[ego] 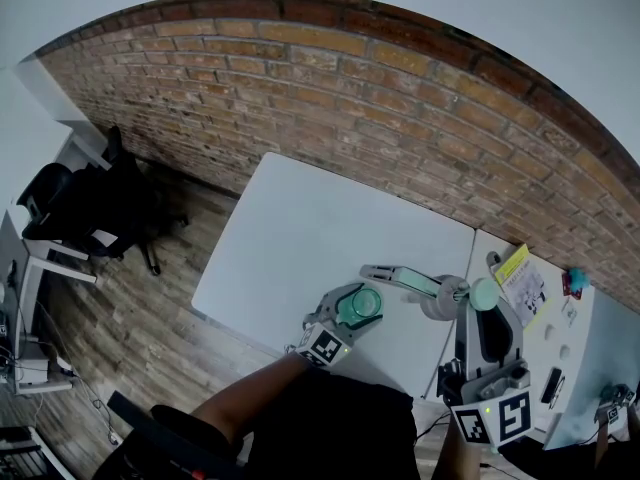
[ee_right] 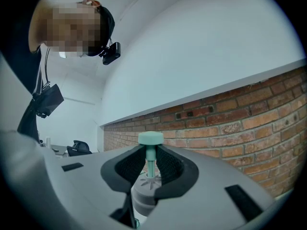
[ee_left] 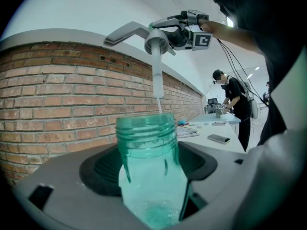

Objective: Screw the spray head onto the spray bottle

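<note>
In the head view the left gripper (ego: 352, 314) has its fingers clamped on a translucent green spray bottle (ego: 364, 303) above the white table (ego: 300, 238). The right gripper (ego: 480, 313) pinches the grey spray head (ego: 420, 283), whose trigger reaches across toward the left fingers. Beyond the right fingers lie a yellow leaflet (ego: 518, 266), its print too small to read, and a dark phone (ego: 551, 385); a brick wall (ego: 400, 98) runs behind. In the left gripper view the bottle's threaded mouth stands open beyond the fingers, and the head's dip tube (ee_left: 157, 75) hangs down to its rim. A person (ee_left: 235, 104) stands at a far table. In the right gripper view the pads (ee_right: 129, 167) squeeze the head's grey body, with its green cap (ee_right: 150, 138) rising between them.
</note>
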Available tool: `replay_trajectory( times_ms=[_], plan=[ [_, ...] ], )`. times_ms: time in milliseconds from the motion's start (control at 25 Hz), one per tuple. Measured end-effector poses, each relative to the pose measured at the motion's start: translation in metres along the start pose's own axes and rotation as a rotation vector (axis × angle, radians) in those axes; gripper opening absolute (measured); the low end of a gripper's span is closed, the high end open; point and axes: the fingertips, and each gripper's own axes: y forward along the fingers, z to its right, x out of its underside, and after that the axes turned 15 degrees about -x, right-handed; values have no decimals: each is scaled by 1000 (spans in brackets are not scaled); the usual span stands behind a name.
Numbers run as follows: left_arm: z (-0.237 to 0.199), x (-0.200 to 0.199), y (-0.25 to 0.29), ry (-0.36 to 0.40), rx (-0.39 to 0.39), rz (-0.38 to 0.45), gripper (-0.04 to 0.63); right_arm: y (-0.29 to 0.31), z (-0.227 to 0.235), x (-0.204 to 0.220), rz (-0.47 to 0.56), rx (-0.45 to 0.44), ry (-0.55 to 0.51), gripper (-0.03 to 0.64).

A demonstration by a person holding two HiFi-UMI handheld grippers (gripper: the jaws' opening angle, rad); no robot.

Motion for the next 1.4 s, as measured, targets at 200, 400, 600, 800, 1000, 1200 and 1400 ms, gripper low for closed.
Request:
replay_trajectory(
  times_ms=[200, 400, 600, 800, 1000, 1200, 1400],
  plan=[
    [2, 0, 0, 2, 5, -2, 336, -1, -1, 0, 1, 1, -1, 72],
    [3, 3, 0, 11, 9, -4, 336, 0, -2, -3, 6, -3, -2, 72],
    [0, -10, -1, -12, 6, -6, 336, 1, -4, -6, 9, -1, -3, 72],
    [3, 1, -1, 8, 14, -2, 336, 2, -6, -10, 17, -1, -10, 72],
    [2, 2, 0, 7, 13, -3, 336, 3, -8, -14, 24, -4, -16, 72],
    [2, -4, -1, -6, 9, -1, 336, 3, -9, -13, 19, -5, -15, 72],
    [2, -7, -1, -10, 8, -5, 336, 5, -11, -15, 17, -15, -17, 72]
  ],
)
